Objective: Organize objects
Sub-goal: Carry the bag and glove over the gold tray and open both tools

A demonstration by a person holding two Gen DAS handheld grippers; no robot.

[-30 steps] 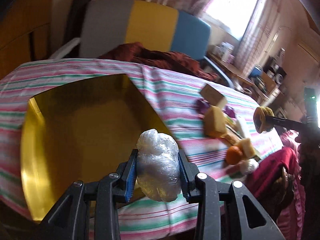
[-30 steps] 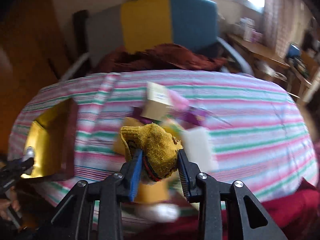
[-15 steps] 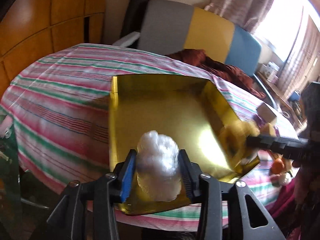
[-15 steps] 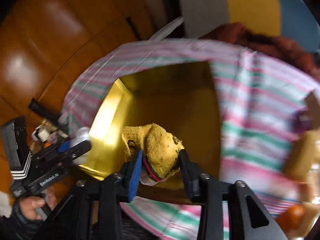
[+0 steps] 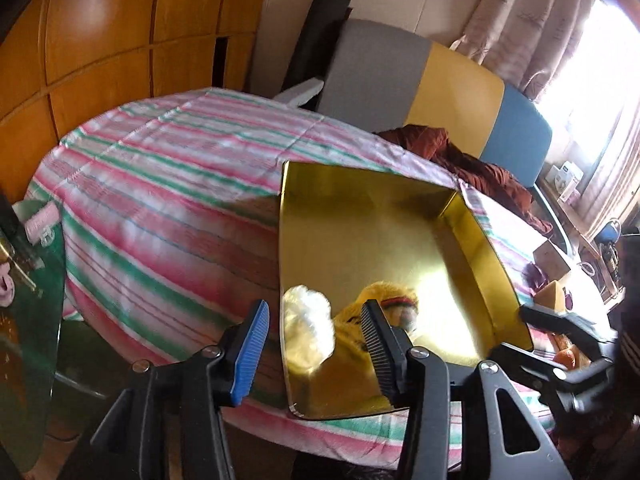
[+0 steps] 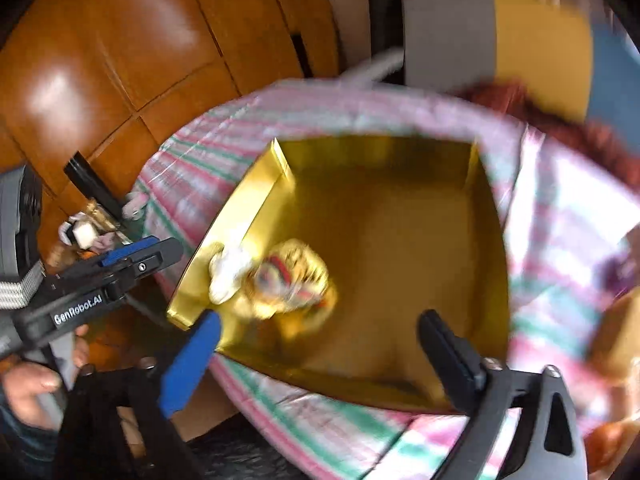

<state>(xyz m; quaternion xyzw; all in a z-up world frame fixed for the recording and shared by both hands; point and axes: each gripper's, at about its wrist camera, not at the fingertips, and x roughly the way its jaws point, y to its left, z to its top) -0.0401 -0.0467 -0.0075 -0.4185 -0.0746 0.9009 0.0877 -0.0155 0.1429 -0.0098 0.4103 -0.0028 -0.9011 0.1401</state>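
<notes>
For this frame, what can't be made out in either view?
- Yellow sock: right wrist view, motion blur smears its pattern; in the left wrist view a finger of the left gripper covers part of it.
- Plastic wad: whether it touches the sock, blurred in both views.
- Items right of the gold tray: left wrist view, the right gripper hides them; right wrist view, cut off and blurred.

You've let go with both tools. Your left gripper (image 5: 316,354), which was clamped on the crumpled plastic bag (image 5: 307,328) half a second ago, now stands with its jaws apart, the bag lying just ahead of it in the gold tray (image 5: 360,216). Your right gripper (image 6: 320,356) has likewise spread wide and dropped the yellow glove (image 6: 292,280), which now rests against the bag just beyond its fingertips.
</notes>
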